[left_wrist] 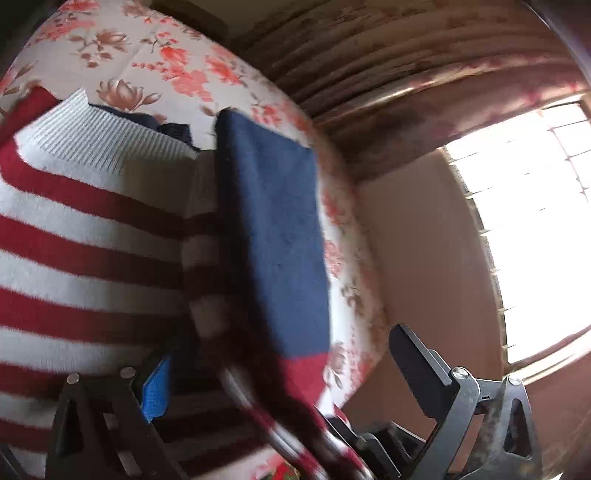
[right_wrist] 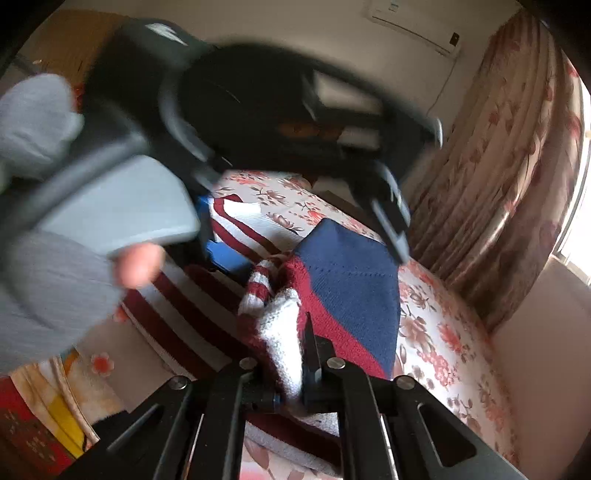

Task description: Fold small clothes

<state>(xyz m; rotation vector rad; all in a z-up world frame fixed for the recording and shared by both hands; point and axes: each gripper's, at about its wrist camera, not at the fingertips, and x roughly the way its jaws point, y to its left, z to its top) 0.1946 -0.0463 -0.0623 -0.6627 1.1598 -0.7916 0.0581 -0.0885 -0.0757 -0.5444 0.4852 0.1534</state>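
A small knit sweater [left_wrist: 85, 236] with red and white stripes and a navy blue part [left_wrist: 273, 236] lies on a bed with a floral sheet [left_wrist: 177, 62]. My left gripper [left_wrist: 280, 373] is open above the sweater, its blue-padded finger [left_wrist: 157, 387] over the stripes and its other finger [left_wrist: 417, 365] past the bed's edge. A lifted fold of the sweater hangs between them. In the right wrist view my right gripper [right_wrist: 295, 362] is shut on a white and red bunch of the sweater [right_wrist: 280, 332], holding it up. The left gripper [right_wrist: 236, 122] shows blurred above, held by a grey-sleeved hand.
The floral sheet [right_wrist: 443, 332] runs to the bed's right edge, with a plain wall [right_wrist: 546, 369] below it. Floral curtains [right_wrist: 498, 184] and a bright window [left_wrist: 535, 229] stand on the right. A colourful blanket [right_wrist: 40, 406] lies at lower left. An air conditioner [right_wrist: 413, 22] hangs on the wall.
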